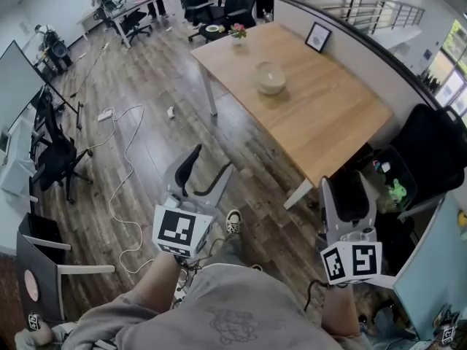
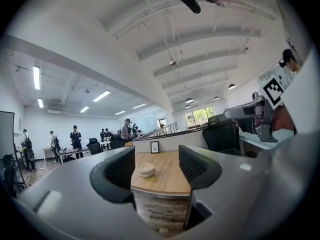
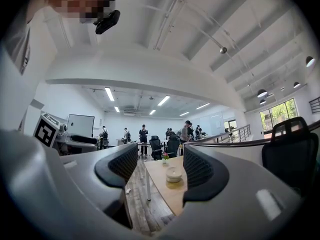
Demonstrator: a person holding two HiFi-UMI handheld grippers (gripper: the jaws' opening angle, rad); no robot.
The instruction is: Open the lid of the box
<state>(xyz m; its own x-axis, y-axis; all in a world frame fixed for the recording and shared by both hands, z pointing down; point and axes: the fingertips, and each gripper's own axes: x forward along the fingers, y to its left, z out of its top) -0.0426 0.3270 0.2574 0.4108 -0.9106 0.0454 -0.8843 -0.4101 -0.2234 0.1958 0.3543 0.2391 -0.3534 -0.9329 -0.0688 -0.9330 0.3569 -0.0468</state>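
Across the plank floor (image 1: 146,137), far from the person, stands the wooden worktop (image 1: 328,115). It carries the round cream box (image 1: 270,77) near its middle, with the lid (image 1: 270,70) on. A black chair (image 1: 430,152) sits at the worktop's right corner, and a white cable (image 1: 124,188) trails over the floor to the left.

Both tools are held close to the body, well apart from the box. The left tool (image 1: 210,162) has its jaws spread with nothing between them. The right tool (image 1: 349,188) is likewise spread wide and empty. Each only frames the distant box along its line of sight.

Judging from here, the task has not begun, and the approach comes first. The cable could catch a foot if the walk drifts left. The box looks light on a smooth top, so a pull on the lid by one tool alone could drag or tip the whole box. The other tool would need to steady the base. A grab too low might clamp lid and base together.

No brand or words can be read. The marker cubes (image 1: 180,230) show only black-and-white square patterns, and the print in the small frame (image 1: 317,36) at the far edge, like the flower pot (image 1: 238,32), is too small to read.
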